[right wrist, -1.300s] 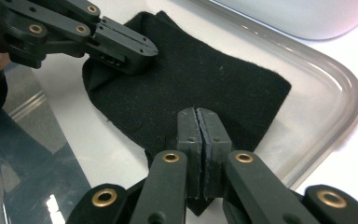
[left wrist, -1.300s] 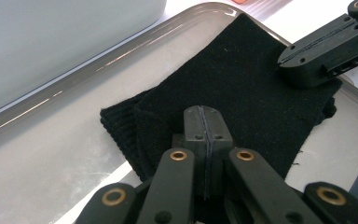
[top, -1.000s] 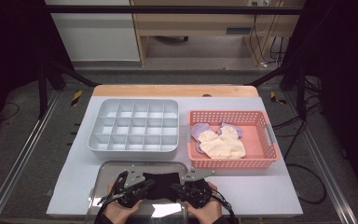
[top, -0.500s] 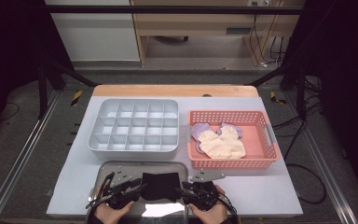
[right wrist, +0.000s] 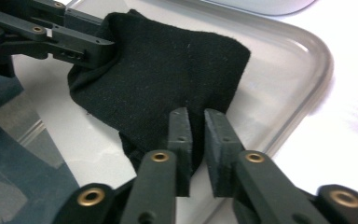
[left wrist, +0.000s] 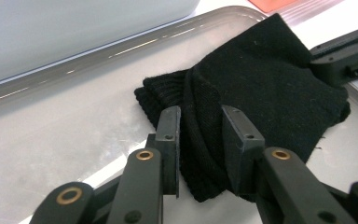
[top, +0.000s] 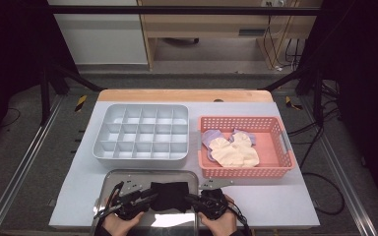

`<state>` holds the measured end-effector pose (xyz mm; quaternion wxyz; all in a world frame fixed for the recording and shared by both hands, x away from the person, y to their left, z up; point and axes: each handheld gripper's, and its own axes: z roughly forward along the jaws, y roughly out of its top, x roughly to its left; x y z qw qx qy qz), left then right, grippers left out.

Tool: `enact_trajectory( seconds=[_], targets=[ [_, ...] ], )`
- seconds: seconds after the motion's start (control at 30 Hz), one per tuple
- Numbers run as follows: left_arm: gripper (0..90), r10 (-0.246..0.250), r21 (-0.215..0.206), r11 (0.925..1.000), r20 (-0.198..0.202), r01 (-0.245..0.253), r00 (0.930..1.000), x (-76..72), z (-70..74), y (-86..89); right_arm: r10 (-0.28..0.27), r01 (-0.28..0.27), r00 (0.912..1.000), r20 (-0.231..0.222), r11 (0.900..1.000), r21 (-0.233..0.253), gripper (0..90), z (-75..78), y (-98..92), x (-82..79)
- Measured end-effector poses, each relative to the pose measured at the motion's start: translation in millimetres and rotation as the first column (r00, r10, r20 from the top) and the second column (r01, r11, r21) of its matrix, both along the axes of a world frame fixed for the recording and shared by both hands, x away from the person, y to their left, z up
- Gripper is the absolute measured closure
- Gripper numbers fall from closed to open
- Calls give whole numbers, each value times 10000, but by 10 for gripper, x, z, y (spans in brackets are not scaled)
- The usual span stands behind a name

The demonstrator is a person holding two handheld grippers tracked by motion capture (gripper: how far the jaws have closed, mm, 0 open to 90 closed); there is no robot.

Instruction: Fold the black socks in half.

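Observation:
A black knitted sock (top: 170,194) lies folded on a shiny metal tray (top: 128,176) at the table's near edge. My left gripper (top: 146,199) grips its left end; in the left gripper view the jaws (left wrist: 200,128) are closed around a thick fold of the sock (left wrist: 261,88). My right gripper (top: 193,199) pinches its right end; in the right gripper view the jaws (right wrist: 196,126) stand almost together on a thin edge of the sock (right wrist: 168,70). Each gripper also appears opposite in the other's view: the right gripper (left wrist: 340,60) and the left gripper (right wrist: 105,51).
A grey box (top: 142,157) with several compartments stands behind the tray. To its right is a pink basket (top: 246,172) holding a cream cloth (top: 234,153) and a lilac cloth (top: 211,137). White table surface lies right of the tray.
Both hands have drawn slightly apart and toward the near edge, and the black sock between the grippers is stretched wider than a second ago.

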<state>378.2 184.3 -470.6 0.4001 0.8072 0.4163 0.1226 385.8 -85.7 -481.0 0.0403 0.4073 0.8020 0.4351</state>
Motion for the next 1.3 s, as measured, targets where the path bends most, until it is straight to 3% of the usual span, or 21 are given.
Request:
enact_trajectory(
  seconds=[0.1,0.23,0.33,0.4,0.53,0.73,0.9,1.07,1.3],
  targets=[
    [685,-124,-103,9999,69,124,9999,-21,-1,-34,-272,280,9993,253,9991,-303,880,47,-49,51],
    [674,-120,37,9999,228,119,9997,-23,19,-68,-457,469,9984,343,9983,-350,873,68,-83,85],
    [644,-18,29,10000,438,17,9990,-18,91,-55,-487,508,9972,567,9981,-358,844,113,-96,62],
    [633,8,115,9999,806,-17,9967,-17,170,-72,-508,531,9961,717,9981,-301,816,160,-118,49],
    [645,-389,269,9990,1031,363,9939,-5,266,-230,-570,582,9948,839,9982,-119,765,210,-157,26],
    [788,-1074,610,9927,596,1038,9924,42,169,-553,-591,589,9971,489,9983,45,701,157,-154,26],
    [883,-1047,746,9919,218,1028,9943,105,71,-623,-598,600,9976,359,9982,-55,695,100,-119,55],
    [891,-1019,670,9927,162,1006,9947,95,27,-619,-472,475,9987,166,9986,-224,715,36,-75,74],
    [891,-1015,618,9930,166,1003,9947,94,3,-616,-491,490,9988,-70,9988,-83,855,13,-56,84]
  ],
)
